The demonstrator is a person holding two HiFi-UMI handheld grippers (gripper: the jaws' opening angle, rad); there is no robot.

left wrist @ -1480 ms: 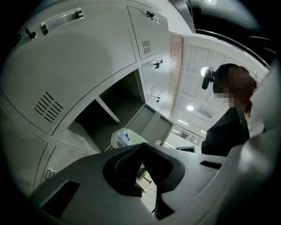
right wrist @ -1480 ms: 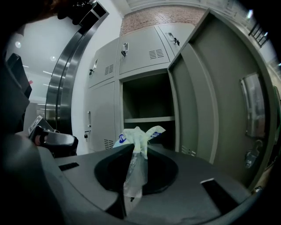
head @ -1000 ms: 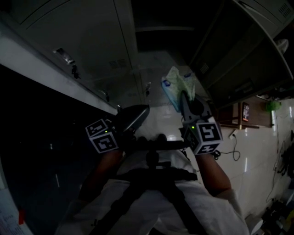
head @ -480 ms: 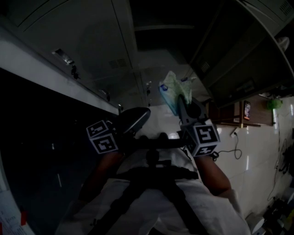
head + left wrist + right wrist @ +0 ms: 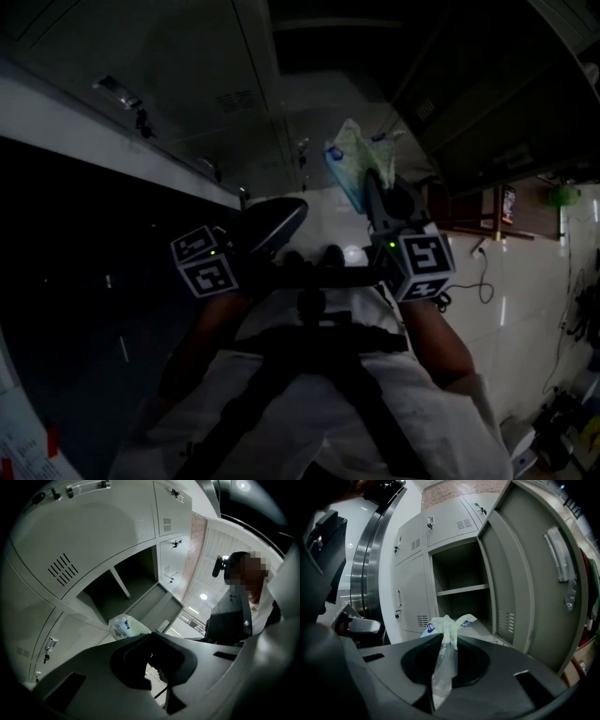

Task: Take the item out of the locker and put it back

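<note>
Plastic bag (image 5: 449,623) clamped in right gripper (image 5: 446,638), outside open locker (image 5: 460,590).

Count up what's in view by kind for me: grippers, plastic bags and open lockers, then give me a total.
grippers: 2, the left gripper and the right gripper
plastic bag: 1
open locker: 1
total: 4

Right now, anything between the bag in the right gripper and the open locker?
No. In the right gripper view, the stretch from the plastic bag to the open locker is bare.
</note>
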